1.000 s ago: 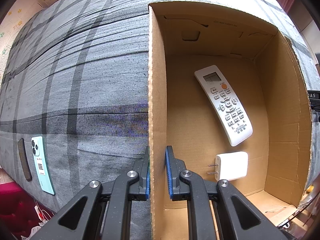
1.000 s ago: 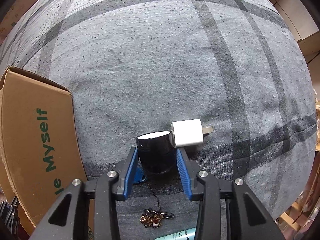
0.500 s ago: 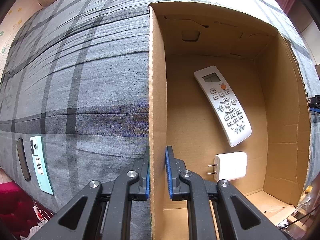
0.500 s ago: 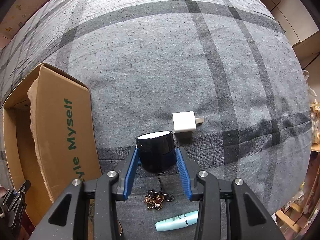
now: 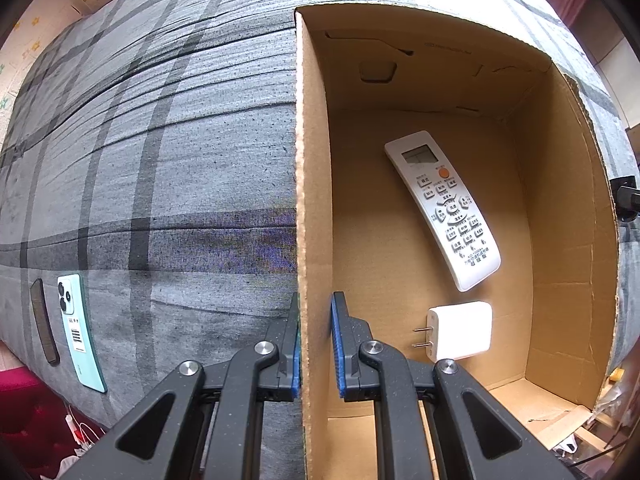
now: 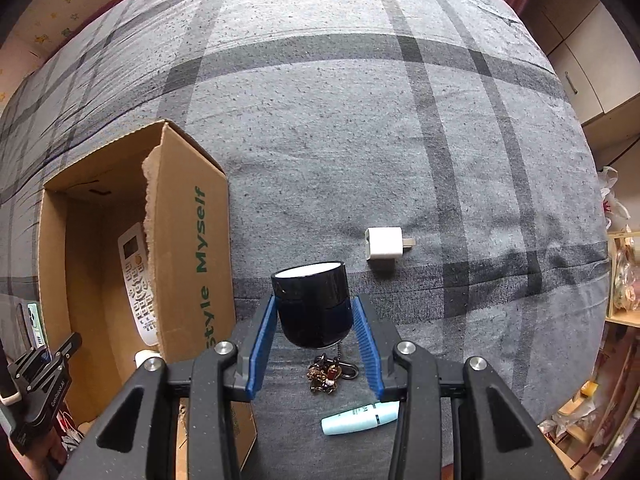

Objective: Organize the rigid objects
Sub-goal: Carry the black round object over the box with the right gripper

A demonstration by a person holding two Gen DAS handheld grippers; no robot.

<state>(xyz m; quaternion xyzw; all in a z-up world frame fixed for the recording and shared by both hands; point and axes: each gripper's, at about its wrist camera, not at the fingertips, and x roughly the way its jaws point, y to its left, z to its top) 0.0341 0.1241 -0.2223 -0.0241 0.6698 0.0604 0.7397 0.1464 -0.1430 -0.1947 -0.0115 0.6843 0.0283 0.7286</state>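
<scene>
While left tongs (image 5: 315, 340) pinch the box wall (image 5: 310, 200), right tongs (image 6: 316, 334) grip a black jar (image 6: 312, 304).

The left tongs (image 5: 316, 344) are pinching the near wall of an open cardboard box (image 5: 314, 200), one blue pad outside it and one inside. Inside the box, a white air-conditioner remote (image 5: 444, 208) is lying face up at a slant, and a white plug charger (image 5: 460, 330) is lying just below it. On the grey plaid bedcover (image 5: 160, 140), a mint-green phone (image 5: 78, 332) is lying beside a dark narrow strip (image 5: 44, 326).
</scene>
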